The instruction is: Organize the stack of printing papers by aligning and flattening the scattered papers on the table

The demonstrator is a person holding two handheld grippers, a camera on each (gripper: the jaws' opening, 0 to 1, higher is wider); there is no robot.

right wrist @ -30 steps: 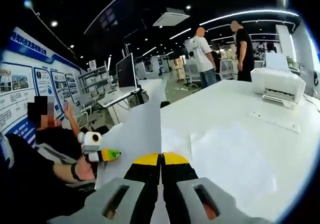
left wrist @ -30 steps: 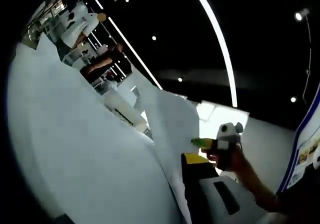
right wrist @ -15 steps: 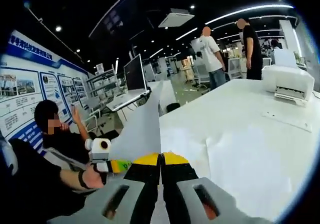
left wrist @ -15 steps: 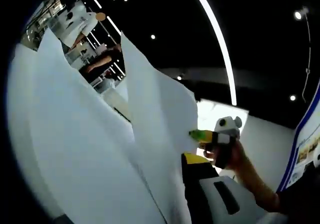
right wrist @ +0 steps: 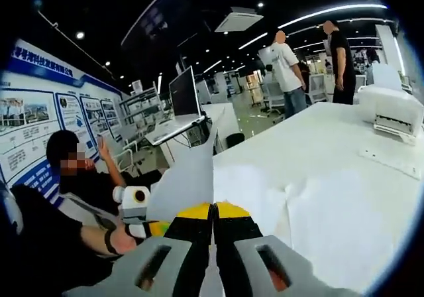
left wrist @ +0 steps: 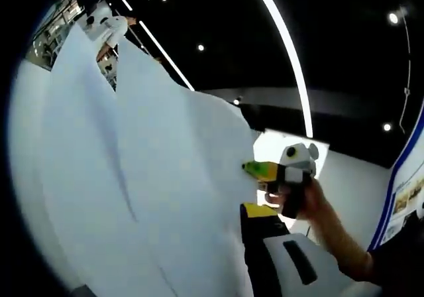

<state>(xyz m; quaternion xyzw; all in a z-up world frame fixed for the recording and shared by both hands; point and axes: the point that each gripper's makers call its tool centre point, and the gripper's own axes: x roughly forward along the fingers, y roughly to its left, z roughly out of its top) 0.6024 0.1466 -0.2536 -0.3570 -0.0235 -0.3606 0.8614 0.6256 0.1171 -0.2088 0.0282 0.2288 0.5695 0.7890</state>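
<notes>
The right gripper (right wrist: 213,212) has its two yellow-tipped jaws pressed flat together, and a sheet of paper (right wrist: 189,181) rises edge-on from the seam between them, so it is pinched there and lifted off the table (right wrist: 318,134). More loose papers (right wrist: 331,211) lie flat on the white tabletop just beyond the jaws, overlapping and out of line with each other. A white printer (right wrist: 391,108) sits at the far right edge of the table, and two people (right wrist: 286,61) stand past its far end. To the left a seated person (right wrist: 73,171) faces a wall of blue-framed posters (right wrist: 30,121).

In the left gripper view, raised sheets (left wrist: 132,178) stand close before the lens, their top corners fanned apart. One yellow-tipped finger (left wrist: 260,212) of the left gripper shows at the bottom, right against the paper's edge; its partner is hidden behind the sheets, so I cannot tell how far they stand apart. A hand (left wrist: 301,201) holds the other gripper, whose green tip touches the paper's right edge.
</notes>
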